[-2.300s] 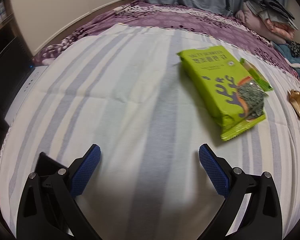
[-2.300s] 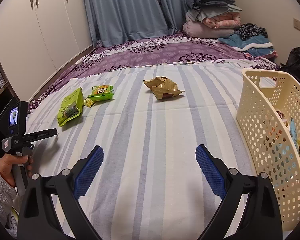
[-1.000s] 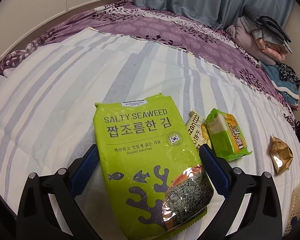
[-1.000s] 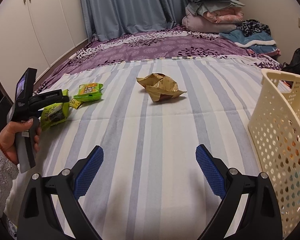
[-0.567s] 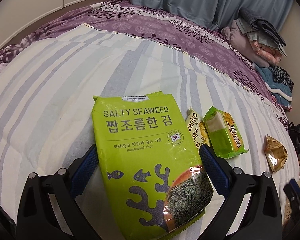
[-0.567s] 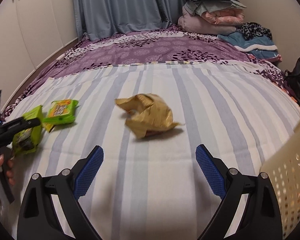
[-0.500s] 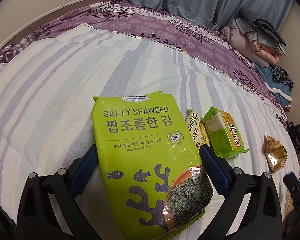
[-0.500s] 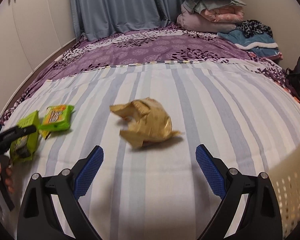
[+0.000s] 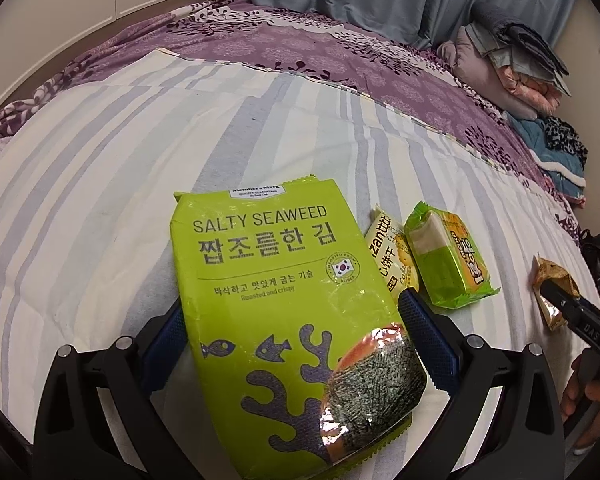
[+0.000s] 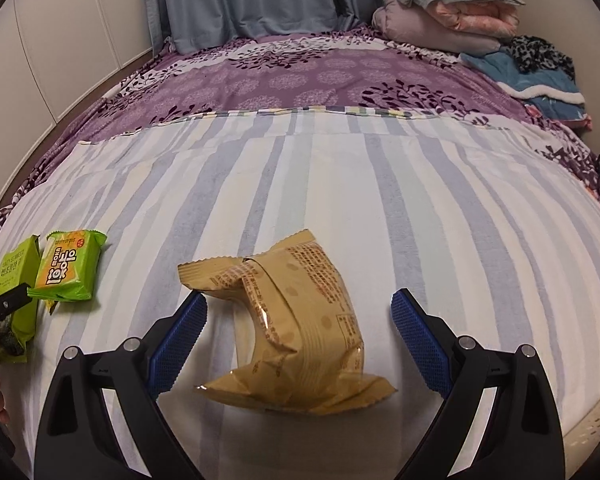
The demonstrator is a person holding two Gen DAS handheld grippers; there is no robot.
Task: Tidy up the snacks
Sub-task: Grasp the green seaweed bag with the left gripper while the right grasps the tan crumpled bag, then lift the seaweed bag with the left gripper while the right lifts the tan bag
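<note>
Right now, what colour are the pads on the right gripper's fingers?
Blue, textured pads on black arms, clearest in the right wrist view.

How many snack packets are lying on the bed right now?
4. The seaweed bag sits between the left hand-held gripper fingers; a yellow packet and green packet lie beside it; the tan packet sits before the right hand-held gripper. Others may be hidden.

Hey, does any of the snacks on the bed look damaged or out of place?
The gold snack packet between the right gripper fingers looks crumpled and buckled, not flat. The seaweed bag, straddled by the open left gripper, and the small green packet look intact. Nothing is spilled.
</note>
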